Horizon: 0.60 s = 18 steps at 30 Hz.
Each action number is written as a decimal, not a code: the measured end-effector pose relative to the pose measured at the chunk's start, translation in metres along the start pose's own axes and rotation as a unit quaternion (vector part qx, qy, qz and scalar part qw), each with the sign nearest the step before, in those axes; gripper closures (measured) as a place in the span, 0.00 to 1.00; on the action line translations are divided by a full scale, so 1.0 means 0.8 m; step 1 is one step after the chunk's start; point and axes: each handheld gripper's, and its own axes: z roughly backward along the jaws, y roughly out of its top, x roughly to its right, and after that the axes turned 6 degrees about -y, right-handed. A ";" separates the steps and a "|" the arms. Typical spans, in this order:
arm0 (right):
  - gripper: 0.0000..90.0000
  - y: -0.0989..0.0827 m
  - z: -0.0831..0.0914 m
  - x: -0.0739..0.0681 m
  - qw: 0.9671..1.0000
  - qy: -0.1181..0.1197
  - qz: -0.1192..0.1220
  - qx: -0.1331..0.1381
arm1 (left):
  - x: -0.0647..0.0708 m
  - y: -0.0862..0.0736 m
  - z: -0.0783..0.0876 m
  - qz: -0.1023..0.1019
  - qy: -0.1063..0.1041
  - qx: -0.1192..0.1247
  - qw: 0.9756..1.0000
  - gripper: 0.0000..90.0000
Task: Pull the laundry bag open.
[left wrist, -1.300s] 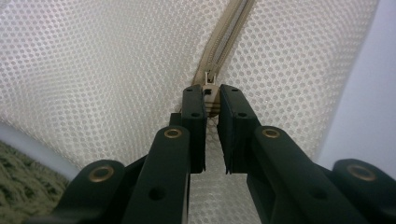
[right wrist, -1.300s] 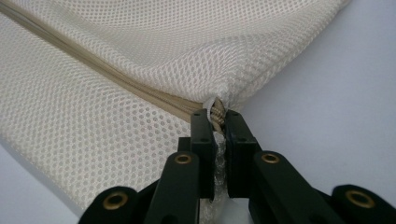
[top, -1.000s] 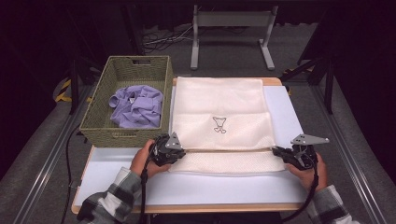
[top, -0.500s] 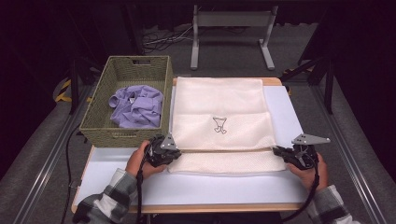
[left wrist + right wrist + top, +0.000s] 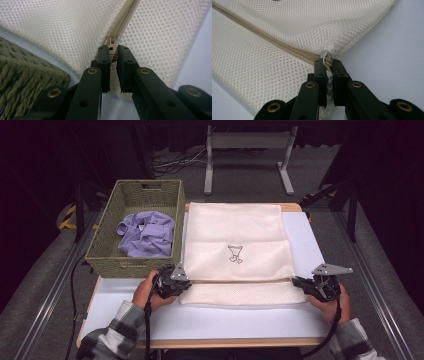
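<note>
The cream mesh laundry bag is lying flat on the white worktop beside a woven basket. Left tongs are pinching its zipper pull; right tongs are clamping the gathered zipper end, detail the high view is blurring.

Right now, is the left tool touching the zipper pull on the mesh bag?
Touching. The left gripper view shows the left tool pinching the zipper pull of the mesh bag.

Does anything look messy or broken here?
Nothing looks broken. The cream mesh bag lies flat and straight on the table, with the left gripper on its zipper pull and the right gripper on the far end. Only the purple cloth is crumpled in the basket.
</note>
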 end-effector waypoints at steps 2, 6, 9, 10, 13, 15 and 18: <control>0.94 0.000 0.000 0.000 1.000 0.002 -0.002 0.001 | -0.001 -0.002 0.002 0.004 -0.002 0.007 1.000 0.91; 0.94 0.000 0.000 0.001 1.000 0.004 -0.003 0.001 | -0.002 -0.008 0.006 0.011 0.000 0.008 1.000 0.91; 0.94 0.001 -0.001 -0.001 1.000 0.003 0.002 0.000 | -0.001 -0.008 0.007 0.001 0.013 -0.002 1.000 0.91; 0.94 0.001 0.000 -0.001 1.000 -0.003 0.004 -0.001 | -0.002 -0.010 0.008 0.002 0.013 -0.004 1.000 0.91; 0.94 0.000 0.000 0.001 1.000 0.008 -0.003 0.002 | -0.005 -0.015 0.010 0.009 0.010 0.001 1.000 0.91; 0.94 0.001 0.000 -0.001 1.000 0.005 0.000 0.002 | -0.005 -0.016 0.012 0.009 0.015 -0.002 1.000 0.91; 0.94 0.000 0.001 0.002 1.000 0.006 -0.006 0.003 | -0.008 -0.023 0.015 0.017 0.008 0.008 1.000 0.91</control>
